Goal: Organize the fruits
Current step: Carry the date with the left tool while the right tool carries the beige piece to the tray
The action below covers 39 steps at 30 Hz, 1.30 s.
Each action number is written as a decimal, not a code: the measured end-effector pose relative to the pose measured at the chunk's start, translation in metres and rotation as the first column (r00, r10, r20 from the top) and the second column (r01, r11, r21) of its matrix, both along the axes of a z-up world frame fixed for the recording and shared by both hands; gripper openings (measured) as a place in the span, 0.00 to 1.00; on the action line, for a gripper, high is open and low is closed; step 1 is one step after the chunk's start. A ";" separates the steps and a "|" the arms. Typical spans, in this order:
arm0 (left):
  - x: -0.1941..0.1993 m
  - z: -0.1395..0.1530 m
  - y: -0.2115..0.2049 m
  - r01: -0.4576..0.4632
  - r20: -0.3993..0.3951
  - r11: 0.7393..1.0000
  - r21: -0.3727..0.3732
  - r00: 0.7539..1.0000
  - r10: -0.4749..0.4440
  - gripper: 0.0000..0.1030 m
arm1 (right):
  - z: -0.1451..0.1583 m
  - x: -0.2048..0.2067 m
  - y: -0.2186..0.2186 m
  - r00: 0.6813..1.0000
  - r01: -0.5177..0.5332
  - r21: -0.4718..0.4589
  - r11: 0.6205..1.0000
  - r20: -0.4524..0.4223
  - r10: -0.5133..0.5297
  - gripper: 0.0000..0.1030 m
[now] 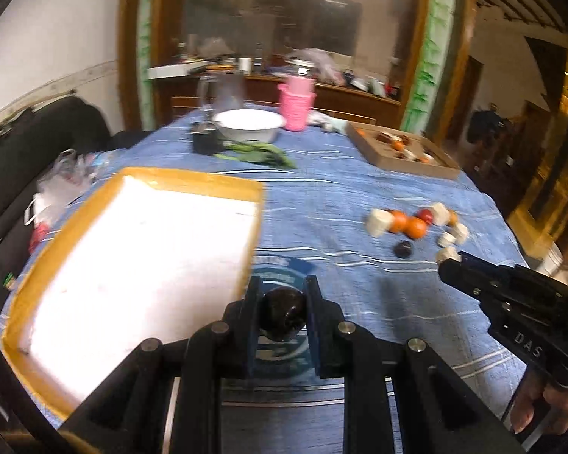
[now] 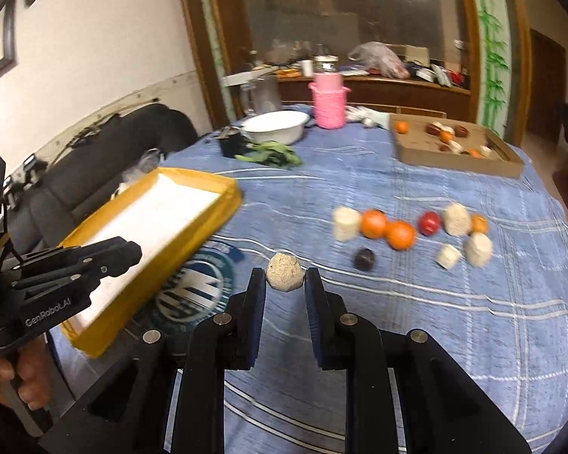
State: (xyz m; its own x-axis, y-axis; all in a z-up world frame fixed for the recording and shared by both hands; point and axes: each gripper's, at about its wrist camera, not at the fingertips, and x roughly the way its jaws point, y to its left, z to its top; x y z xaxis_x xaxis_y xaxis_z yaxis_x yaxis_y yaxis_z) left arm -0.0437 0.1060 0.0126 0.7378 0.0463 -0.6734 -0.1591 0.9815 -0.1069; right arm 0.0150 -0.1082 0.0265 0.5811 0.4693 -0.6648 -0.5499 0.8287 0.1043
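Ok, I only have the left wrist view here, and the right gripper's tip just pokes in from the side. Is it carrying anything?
Observer: Yes. The right gripper is shut on a pale, faceted lump.
Operator: And where does the left gripper sit relative to the yellow tray?
Observer: In the right wrist view, the left gripper overlaps the near rim of the yellow tray. I cannot tell whether it is actually above the tray.

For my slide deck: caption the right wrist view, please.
Right gripper holds a pale speckled chunk above the blue tablecloth, yellow tray at left.
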 end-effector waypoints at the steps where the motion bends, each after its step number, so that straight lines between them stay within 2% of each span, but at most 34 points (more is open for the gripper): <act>1: -0.001 0.000 0.008 -0.023 -0.004 1.000 0.004 1.000 0.023 0.23 | 0.002 -0.001 0.006 1.000 -0.014 0.005 1.000 0.002 0.014 0.20; 10: -0.006 -0.011 0.062 -0.194 -0.039 0.980 0.053 0.980 0.196 0.23 | 0.012 -0.005 0.077 0.989 -0.149 0.022 0.989 0.002 0.149 0.20; 19: -0.005 -0.027 0.104 -0.298 -0.073 0.950 0.098 0.950 0.305 0.23 | -0.004 0.003 0.140 0.973 -0.230 -0.007 0.973 -0.032 0.229 0.19; 39: -0.010 -0.048 0.147 -0.383 -0.118 0.918 0.102 0.912 0.394 0.23 | -0.044 0.013 0.202 0.948 -0.310 -0.096 0.946 -0.101 0.301 0.19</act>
State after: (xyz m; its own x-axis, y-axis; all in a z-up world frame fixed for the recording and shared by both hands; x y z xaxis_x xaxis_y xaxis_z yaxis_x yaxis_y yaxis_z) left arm -0.0536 0.2534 -0.0356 0.5550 0.3649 -0.7475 -0.5372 0.8434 0.0129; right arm 0.0275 0.0933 -0.0175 0.3611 0.5377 -0.7619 -0.7717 0.6310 0.0796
